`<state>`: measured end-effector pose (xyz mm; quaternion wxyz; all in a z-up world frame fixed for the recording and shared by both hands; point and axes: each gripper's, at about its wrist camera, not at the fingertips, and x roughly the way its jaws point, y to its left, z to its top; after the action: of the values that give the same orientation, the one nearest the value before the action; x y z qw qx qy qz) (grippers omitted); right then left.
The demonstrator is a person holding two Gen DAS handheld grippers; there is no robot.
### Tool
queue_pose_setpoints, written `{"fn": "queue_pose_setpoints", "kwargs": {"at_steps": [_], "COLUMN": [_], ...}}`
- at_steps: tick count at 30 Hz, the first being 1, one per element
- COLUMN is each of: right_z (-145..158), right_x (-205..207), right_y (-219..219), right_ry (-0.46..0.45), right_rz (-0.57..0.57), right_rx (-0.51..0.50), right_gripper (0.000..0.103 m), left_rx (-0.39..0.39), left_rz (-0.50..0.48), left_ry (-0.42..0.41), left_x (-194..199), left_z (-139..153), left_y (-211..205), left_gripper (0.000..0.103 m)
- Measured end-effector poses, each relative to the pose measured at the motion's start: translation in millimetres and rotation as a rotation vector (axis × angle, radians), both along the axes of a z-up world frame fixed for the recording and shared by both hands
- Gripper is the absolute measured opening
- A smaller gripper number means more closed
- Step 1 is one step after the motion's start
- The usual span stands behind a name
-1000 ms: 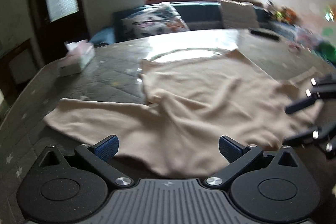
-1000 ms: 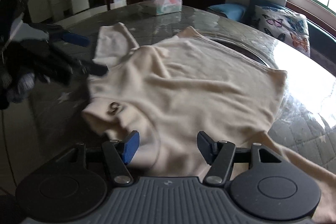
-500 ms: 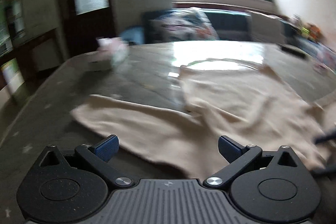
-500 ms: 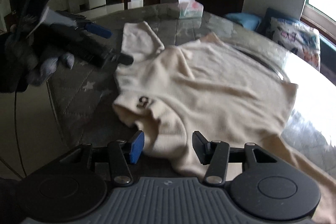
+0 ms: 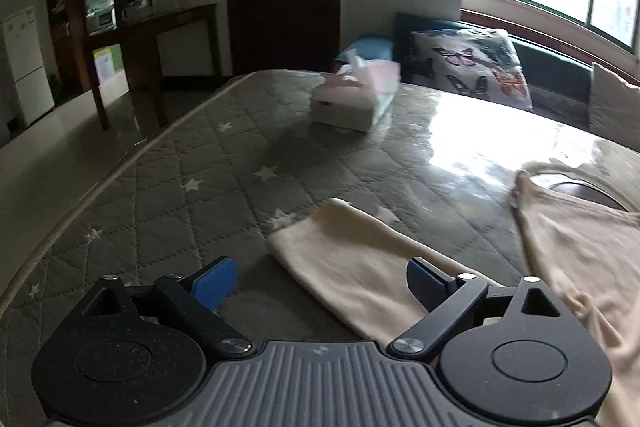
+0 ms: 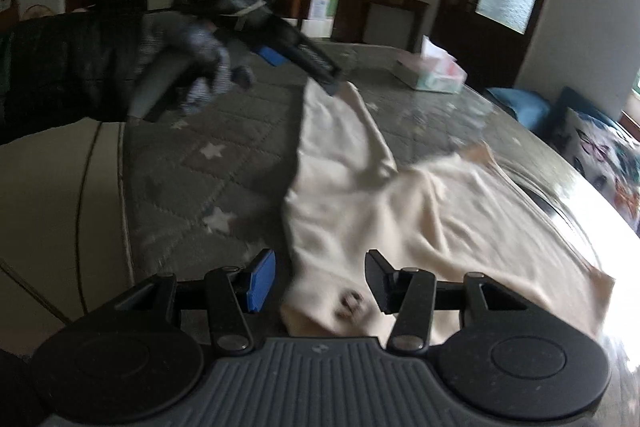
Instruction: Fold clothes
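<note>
Between the spread fingers of the right gripper [image 6: 316,281] lay the collar end of the cream sweater [image 6: 420,211], a small dark mark on the cloth just inside the right-hand finger. The jaws stood apart with nothing clamped, apparently lined up on that edge so it could be pinched for a fold.

The left gripper [image 5: 320,281] also had its fingers wide apart and empty. The sleeve [image 5: 352,251] ran in from the right-hand finger and ended ahead of the gap, its cuff lying flat on the quilted grey star-print table cover [image 5: 192,187]; the left-hand blue pad hung over bare cover. From the right wrist camera the left gripper's tips sat at the cuff, though motion blur hid whether they touched it. Such a stance suited taking the cuff to carry the sleeve across the body, which I judge to be the step in hand.

Beyond the right-hand finger of the left gripper the sweater's body spread loosely, rumpled, unfolded. Farther ahead of both sets of fingers stood a tissue box [image 5: 352,103], well apart from the garment, and past the table edge a butterfly-print cushion [image 5: 472,67] rested on a sofa beneath the window.
</note>
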<state>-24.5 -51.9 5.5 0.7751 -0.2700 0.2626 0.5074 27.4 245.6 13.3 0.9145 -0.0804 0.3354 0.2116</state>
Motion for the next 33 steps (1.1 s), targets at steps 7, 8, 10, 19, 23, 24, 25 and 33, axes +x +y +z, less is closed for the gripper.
{"fn": "queue_pose_setpoints", "kwargs": {"at_steps": [7,8,10,19,23,24,25,33], "right_z": [-13.1,-15.4,-20.4,-23.3,-16.2,-13.4,-10.3,-16.4], "right_x": [5.6,7.0,10.1,9.9,8.8,7.9,6.4,-3.9], "right_y": [30.0,32.1,35.6,37.4,31.1,28.5,25.9,19.8], "right_ry": [0.020,0.025,0.037,0.047,0.063,0.063,0.064,0.087], "right_rz": [0.020,0.018,0.009,-0.002,-0.005,-0.001,0.004,0.038], "right_rx": [-0.020,-0.025,-0.030,-0.024,0.007,0.017,0.026,0.021], "right_gripper": [0.036,0.033,0.029,0.004,0.003,0.003,0.003,0.003], "left_rx": [-0.033,-0.039,-0.058,-0.047,-0.044,-0.040,-0.032,0.020], "left_rz": [0.008,0.011,0.015,0.010,0.043,0.048,0.050,0.071], "left_ry": [0.026,0.028,0.027,-0.025,-0.079,-0.089,-0.101,-0.072], "left_x": [11.7,12.6,12.3,1.8,-16.7,-21.6,-28.3,-48.7], "left_z": [-13.0,-14.7,-17.8,-13.8,-2.5,1.1,4.6,-0.8], "left_y": [12.6,13.6,16.4,19.2,21.2,20.7,19.5,20.0], "left_gripper": [0.074,0.069,0.062,0.005,0.003,0.003,0.003,0.003]}}
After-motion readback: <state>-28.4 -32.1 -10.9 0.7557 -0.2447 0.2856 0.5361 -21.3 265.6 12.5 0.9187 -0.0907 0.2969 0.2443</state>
